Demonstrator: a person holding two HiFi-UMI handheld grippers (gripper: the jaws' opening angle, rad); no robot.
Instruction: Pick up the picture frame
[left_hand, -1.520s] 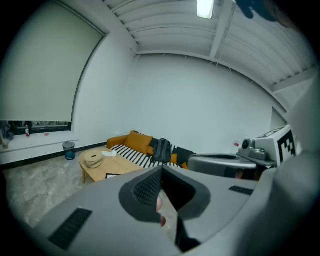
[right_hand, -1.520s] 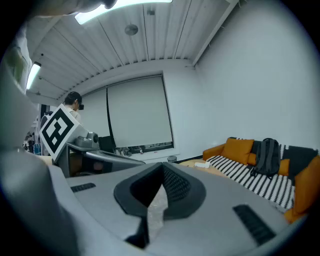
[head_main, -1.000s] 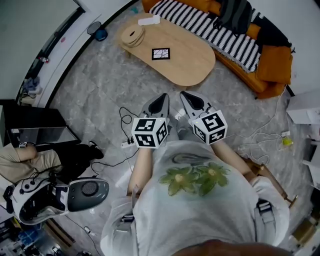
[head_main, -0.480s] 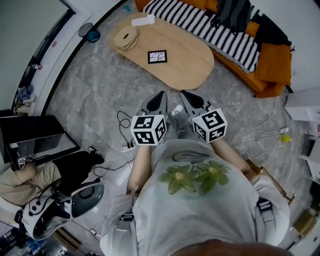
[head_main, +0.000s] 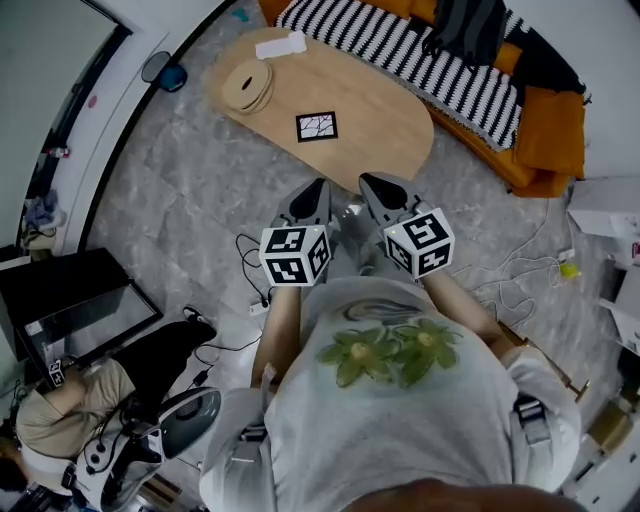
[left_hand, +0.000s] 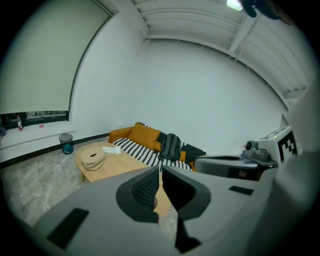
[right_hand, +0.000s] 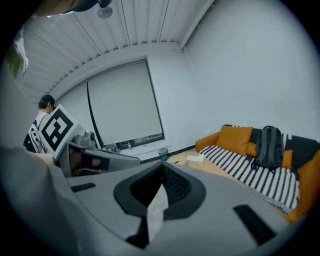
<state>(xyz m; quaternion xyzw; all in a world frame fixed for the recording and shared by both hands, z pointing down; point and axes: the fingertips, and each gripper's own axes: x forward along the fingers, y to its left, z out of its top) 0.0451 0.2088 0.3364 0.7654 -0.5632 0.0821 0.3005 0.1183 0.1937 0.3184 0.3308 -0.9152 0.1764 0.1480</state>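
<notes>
The picture frame (head_main: 317, 127), small, black-edged with a white cracked pattern, lies flat on the oval wooden table (head_main: 380, 120). My left gripper (head_main: 312, 192) and right gripper (head_main: 372, 184) hang side by side over the floor, short of the table's near edge, both shut and empty. The left gripper view shows its jaws (left_hand: 160, 172) closed with the table (left_hand: 112, 167) ahead; the frame is hidden there. The right gripper (right_hand: 162, 167) is closed too, the table's far end (right_hand: 187, 160) beyond it.
A stack of round wooden discs (head_main: 247, 86) and a white box (head_main: 281, 45) sit on the table's far end. An orange sofa (head_main: 540, 130) with striped cover and backpack (head_main: 470, 25) stands behind. Cables (head_main: 250, 270) lie on the floor; a seated person (head_main: 60, 420) is at lower left.
Both grippers have moved forward toward the table together; the table and frame sit nearer to them in the head view. The jaws stay shut.
</notes>
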